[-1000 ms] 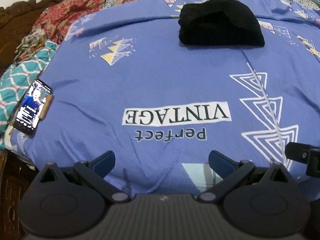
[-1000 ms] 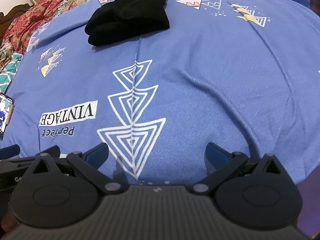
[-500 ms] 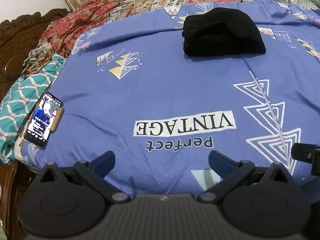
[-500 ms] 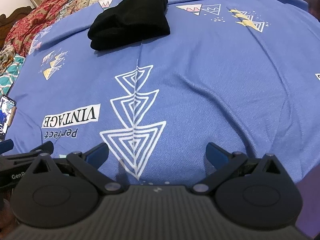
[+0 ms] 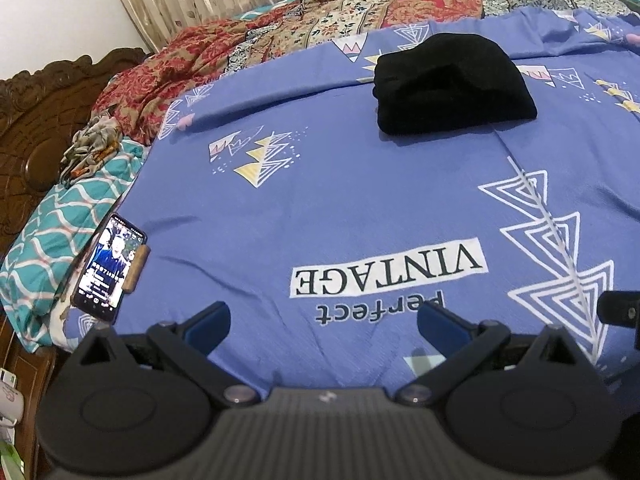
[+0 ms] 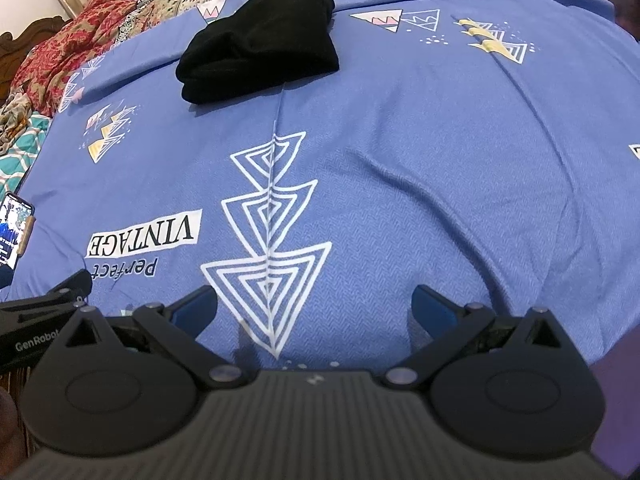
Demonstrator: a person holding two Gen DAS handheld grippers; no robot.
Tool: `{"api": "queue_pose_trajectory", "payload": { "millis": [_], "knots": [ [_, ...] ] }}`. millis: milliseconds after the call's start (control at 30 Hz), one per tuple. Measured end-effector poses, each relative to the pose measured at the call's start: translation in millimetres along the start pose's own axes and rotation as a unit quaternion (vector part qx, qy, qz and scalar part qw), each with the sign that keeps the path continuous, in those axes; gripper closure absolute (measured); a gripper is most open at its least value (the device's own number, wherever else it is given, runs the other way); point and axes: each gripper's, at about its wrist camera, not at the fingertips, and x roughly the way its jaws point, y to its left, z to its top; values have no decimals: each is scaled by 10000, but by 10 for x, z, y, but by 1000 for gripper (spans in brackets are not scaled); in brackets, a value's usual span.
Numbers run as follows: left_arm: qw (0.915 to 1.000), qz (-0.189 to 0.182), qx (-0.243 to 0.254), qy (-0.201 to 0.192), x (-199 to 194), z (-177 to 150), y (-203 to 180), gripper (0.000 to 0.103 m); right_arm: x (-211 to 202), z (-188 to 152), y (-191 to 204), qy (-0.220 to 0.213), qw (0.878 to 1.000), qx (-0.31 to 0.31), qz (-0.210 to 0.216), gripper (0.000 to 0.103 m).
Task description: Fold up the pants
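Observation:
Black pants (image 5: 450,84) lie folded into a compact bundle at the far side of a blue printed bedsheet (image 5: 340,200); they also show in the right wrist view (image 6: 260,46). My left gripper (image 5: 323,324) is open and empty, near the bed's front edge, well short of the pants. My right gripper (image 6: 314,306) is open and empty, also near the front edge. The left gripper's side (image 6: 44,316) shows at the left of the right wrist view.
A lit phone (image 5: 108,264) lies at the sheet's left edge, also in the right wrist view (image 6: 14,228). A teal patterned pillow (image 5: 52,240), red patterned blankets (image 5: 280,40) and a carved wooden headboard (image 5: 36,120) lie left and behind.
Both grippers have drawn back and risen from the bed; the pants and sheet sit lower and smaller in view. The pants have not moved. Both jaws stay open.

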Motion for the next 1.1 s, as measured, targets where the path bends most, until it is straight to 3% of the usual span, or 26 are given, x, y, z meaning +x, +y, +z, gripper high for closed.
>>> {"api": "queue_pose_trajectory", "payload": {
  "millis": [1100],
  "knots": [
    [9995, 286, 68, 91, 131, -17, 47, 0, 57, -23, -22, 101, 9999, 56, 33, 0]
  ]
}}
